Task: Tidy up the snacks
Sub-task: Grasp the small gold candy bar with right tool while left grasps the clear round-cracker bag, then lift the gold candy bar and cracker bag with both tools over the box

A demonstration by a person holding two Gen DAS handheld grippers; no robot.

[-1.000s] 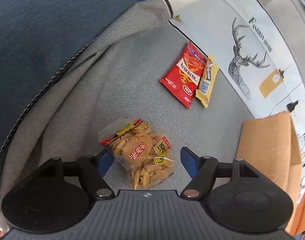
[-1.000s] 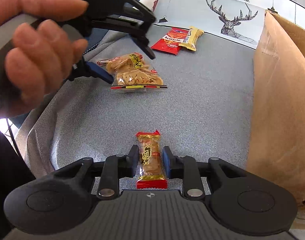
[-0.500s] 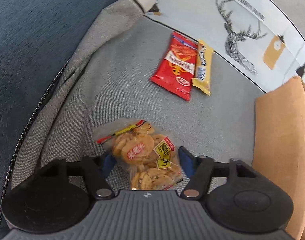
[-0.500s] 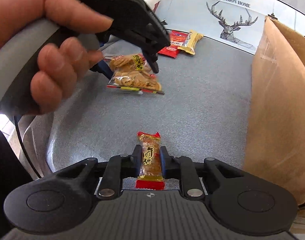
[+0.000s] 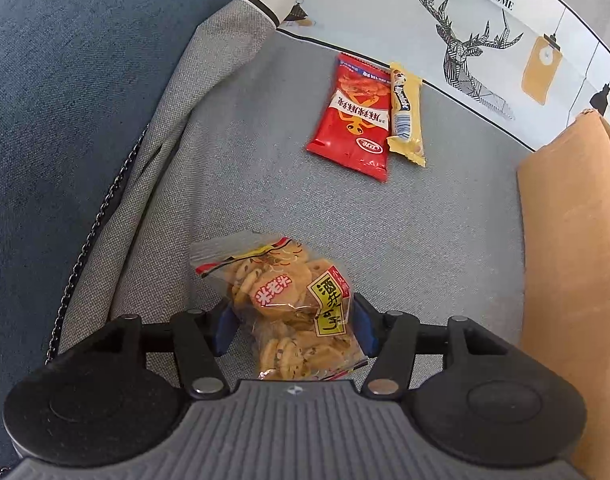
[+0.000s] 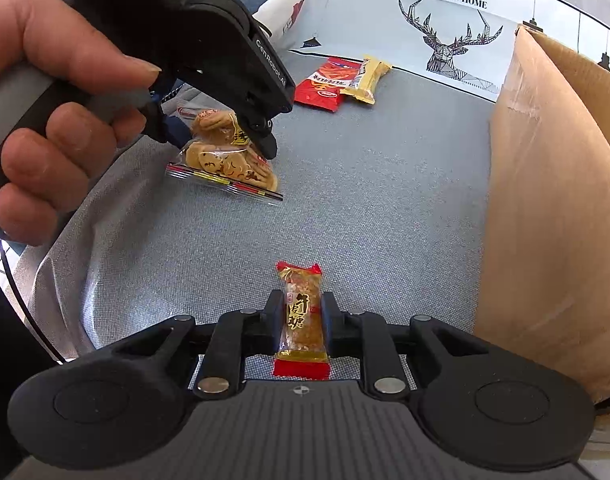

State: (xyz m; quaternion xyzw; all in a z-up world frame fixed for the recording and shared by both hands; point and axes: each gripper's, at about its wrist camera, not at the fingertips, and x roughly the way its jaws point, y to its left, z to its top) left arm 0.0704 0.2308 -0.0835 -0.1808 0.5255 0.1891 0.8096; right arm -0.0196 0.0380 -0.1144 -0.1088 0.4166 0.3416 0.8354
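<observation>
While the left wrist view only shows the left gripper (image 5: 291, 322) straddling the cracker bag (image 5: 289, 308), the right wrist view shows the hand (image 6: 61, 92) on its handle and both blue pads clamped on the bag, bottom edge on the grey cloth (image 6: 365, 208). Right gripper (image 6: 303, 318) clenched on a small candy bar (image 6: 303, 320), seen only from that side. Red snack packet (image 5: 353, 118) and yellow bar (image 5: 405, 112) lie touching, farther back. Cardboard box (image 6: 553, 200) walls off the right. Print on the white cloth reads "FASHION HOME" beside a deer drawing; gripper body says "GenRobot.AI".
</observation>
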